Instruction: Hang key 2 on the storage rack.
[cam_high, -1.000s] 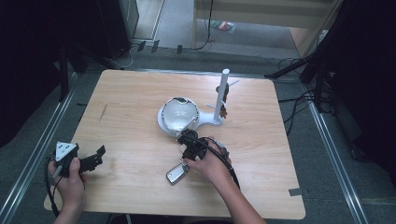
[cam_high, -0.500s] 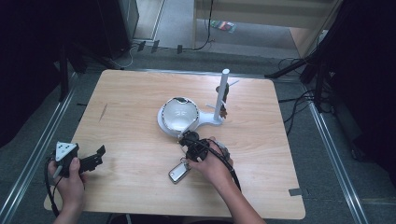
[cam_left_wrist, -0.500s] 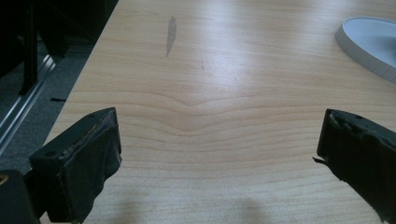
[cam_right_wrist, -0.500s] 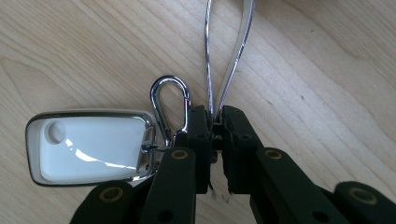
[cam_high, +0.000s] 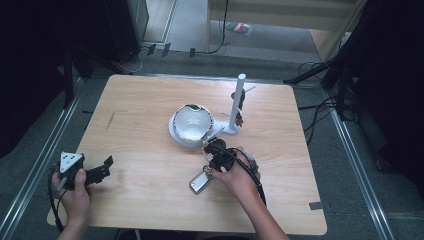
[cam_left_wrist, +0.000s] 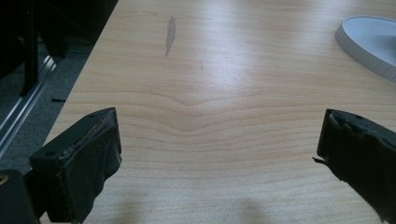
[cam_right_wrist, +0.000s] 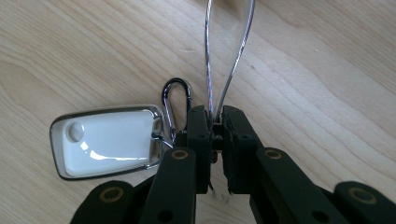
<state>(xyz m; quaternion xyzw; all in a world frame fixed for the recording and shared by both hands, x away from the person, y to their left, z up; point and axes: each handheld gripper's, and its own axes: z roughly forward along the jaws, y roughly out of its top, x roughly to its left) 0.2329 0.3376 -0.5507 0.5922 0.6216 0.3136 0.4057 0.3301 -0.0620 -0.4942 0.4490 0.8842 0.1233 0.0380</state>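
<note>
Silver wire loop (cam_right_wrist: 227, 51) sits pinched in my right tongs (cam_right_wrist: 215, 122), just clamped shut; its white key fob (cam_right_wrist: 108, 142) lies on the wooden table (cam_high: 150, 130) beside them. My left tongs (cam_left_wrist: 217, 154) gape wide, empty.

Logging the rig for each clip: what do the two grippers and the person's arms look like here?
Both grippers are black with two blocky jaws. The left gripper carries a grey three-cornered plate on top, and its jaw pads look worn and frayed in its own view. The right gripper has linked black arms with brass-coloured pivot pins, and a black cable trails back along the forearm. Both forearms are bare, with no sleeves visible.
</note>
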